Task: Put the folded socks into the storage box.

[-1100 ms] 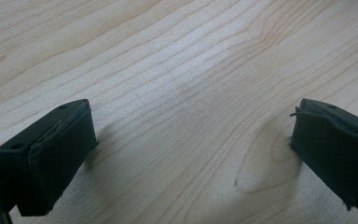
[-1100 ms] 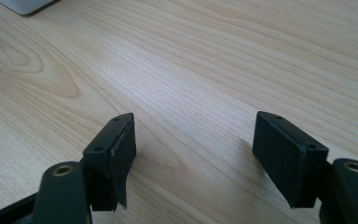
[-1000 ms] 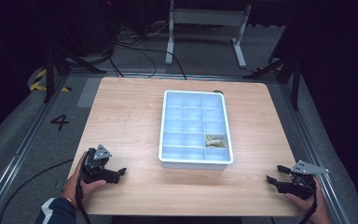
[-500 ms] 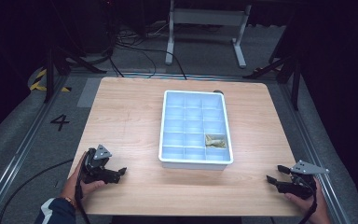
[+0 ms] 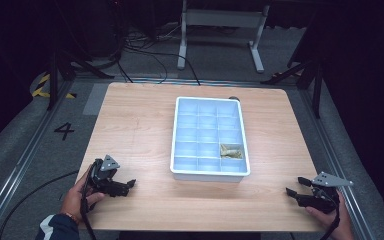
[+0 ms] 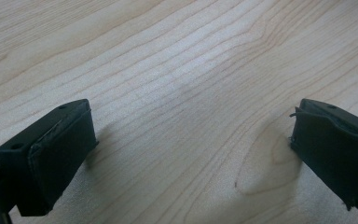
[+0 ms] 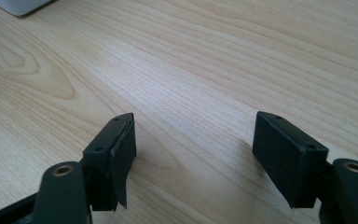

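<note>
both my grippers, left gripper [image 5: 125, 185] and right gripper [image 5: 294, 187], rest spread and empty; the tray [image 5: 209, 172] lies between them, farther off.

No change to report: your left gripper [image 5: 130, 184] and right gripper [image 5: 294, 186] show no shift on table [image 5: 140, 130], white tray [image 5: 210, 172] neither.

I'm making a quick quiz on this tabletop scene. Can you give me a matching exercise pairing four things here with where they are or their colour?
Things:
1. left hand-held gripper
2. right hand-held gripper
3. compartment tray
4. tan item

Descriptions:
A. pale blue, in the table's middle
B. near right corner of the table, open
C. inside a tray compartment
D. near left corner of the table, open

Pairs: 1-D, 2-B, 3-A, 4-C
</note>
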